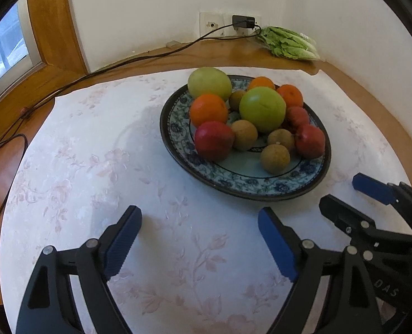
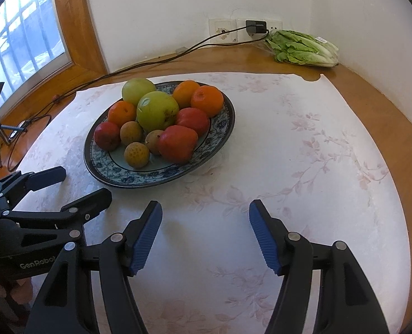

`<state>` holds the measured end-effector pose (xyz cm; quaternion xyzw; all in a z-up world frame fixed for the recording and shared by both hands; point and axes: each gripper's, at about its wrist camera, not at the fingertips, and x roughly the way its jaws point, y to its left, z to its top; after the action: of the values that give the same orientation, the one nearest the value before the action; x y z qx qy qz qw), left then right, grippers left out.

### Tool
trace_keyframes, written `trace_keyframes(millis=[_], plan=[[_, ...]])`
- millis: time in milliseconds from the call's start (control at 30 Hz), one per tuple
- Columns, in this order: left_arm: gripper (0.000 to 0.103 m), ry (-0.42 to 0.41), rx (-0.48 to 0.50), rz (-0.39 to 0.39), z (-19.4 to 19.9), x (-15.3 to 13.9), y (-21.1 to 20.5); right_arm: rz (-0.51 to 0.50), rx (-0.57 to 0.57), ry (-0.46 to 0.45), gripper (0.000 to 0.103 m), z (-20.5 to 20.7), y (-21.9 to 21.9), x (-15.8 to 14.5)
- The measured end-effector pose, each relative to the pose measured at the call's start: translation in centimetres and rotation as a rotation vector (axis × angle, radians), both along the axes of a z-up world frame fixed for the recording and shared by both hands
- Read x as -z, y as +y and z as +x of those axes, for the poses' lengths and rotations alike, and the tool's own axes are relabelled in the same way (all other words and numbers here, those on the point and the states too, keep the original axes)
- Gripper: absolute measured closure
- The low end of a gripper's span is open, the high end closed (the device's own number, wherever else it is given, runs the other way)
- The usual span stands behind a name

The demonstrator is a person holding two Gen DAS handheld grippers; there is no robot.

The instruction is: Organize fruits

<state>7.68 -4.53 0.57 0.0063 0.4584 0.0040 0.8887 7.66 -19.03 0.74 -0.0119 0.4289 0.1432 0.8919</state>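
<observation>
A blue-patterned plate (image 1: 233, 178) (image 2: 117, 168) sits on the white floral cloth and holds mixed fruit: two green apples (image 1: 262, 108) (image 2: 157, 110), three oranges (image 1: 208, 109) (image 2: 206, 100), three red fruits (image 1: 213, 140) (image 2: 177, 143) and several small brown round fruits (image 1: 274, 158) (image 2: 136, 154). My left gripper (image 1: 200, 222) (image 2: 78, 183) is open and empty, just short of the plate's near rim. My right gripper (image 2: 204, 217) (image 1: 342, 192) is open and empty, over bare cloth to the right of the plate.
A bag of lettuce (image 1: 289, 43) (image 2: 303, 48) lies at the back right corner. A black charger (image 1: 243, 22) sits in the wall socket and its cable (image 1: 108, 68) runs left along the wooden table edge. A window (image 2: 19, 36) is at the left.
</observation>
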Motion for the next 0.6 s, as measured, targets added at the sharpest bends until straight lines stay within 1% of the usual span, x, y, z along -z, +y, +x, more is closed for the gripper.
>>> trace_keyframes(millis=[267, 600], plan=[[0.014, -0.022, -0.008, 0.001, -0.10, 0.04, 0.05, 0.009, -0.005, -0.003, 0.034, -0.10, -0.04, 0.05], [0.014, -0.024, -0.011, 0.000, -0.18, 0.01, 0.16, 0.015, -0.007, -0.002, 0.033, -0.13, 0.06, -0.01]])
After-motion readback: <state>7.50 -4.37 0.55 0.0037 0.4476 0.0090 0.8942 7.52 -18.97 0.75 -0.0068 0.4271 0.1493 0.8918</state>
